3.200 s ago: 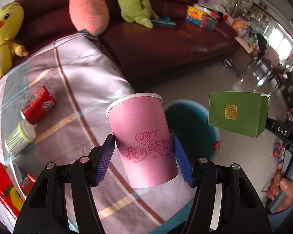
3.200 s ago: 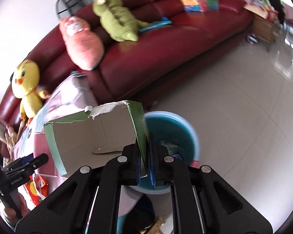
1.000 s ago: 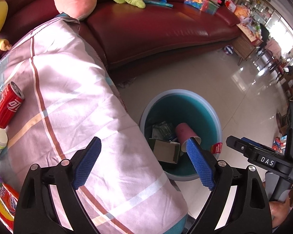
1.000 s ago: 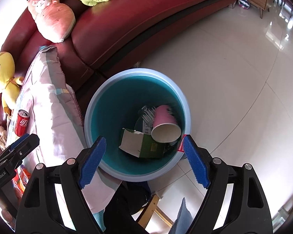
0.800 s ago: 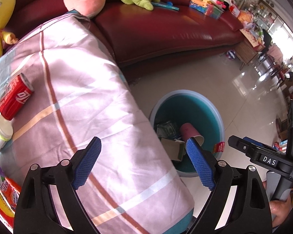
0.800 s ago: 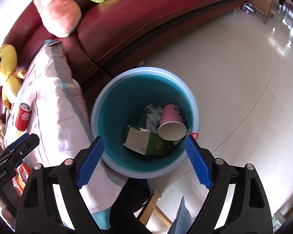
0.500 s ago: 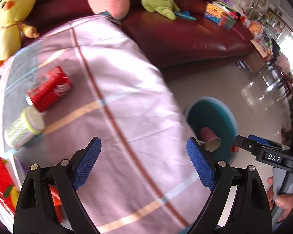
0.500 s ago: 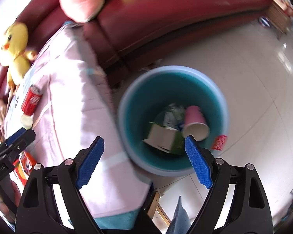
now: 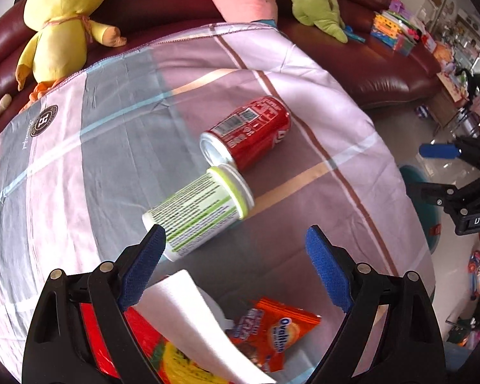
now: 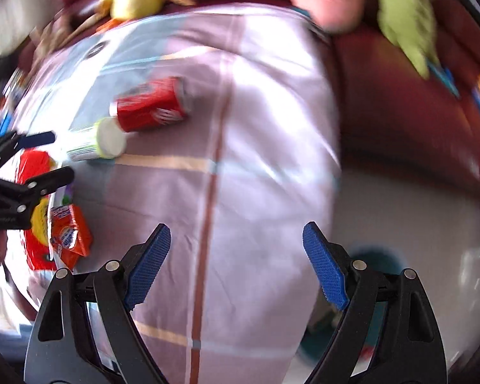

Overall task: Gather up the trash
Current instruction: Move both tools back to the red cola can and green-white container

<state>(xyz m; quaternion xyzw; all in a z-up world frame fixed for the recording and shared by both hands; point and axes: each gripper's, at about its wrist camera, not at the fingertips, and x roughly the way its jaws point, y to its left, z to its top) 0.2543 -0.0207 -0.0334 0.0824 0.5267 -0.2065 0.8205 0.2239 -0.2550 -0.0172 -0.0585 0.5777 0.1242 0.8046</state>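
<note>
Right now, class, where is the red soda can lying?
In the left wrist view the red soda can lies on its side near the middle of the checked cloth, its open end touching the green-and-white bottle just in front.

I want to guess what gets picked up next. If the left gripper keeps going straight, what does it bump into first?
Probably the cloth just beside the white-and-green bottle; depth is hard to judge. The left gripper is open and empty.

"DAS" on the right gripper [image 9: 444, 160]; "Ovaltine" on the orange packet [image 9: 281, 332]
</note>
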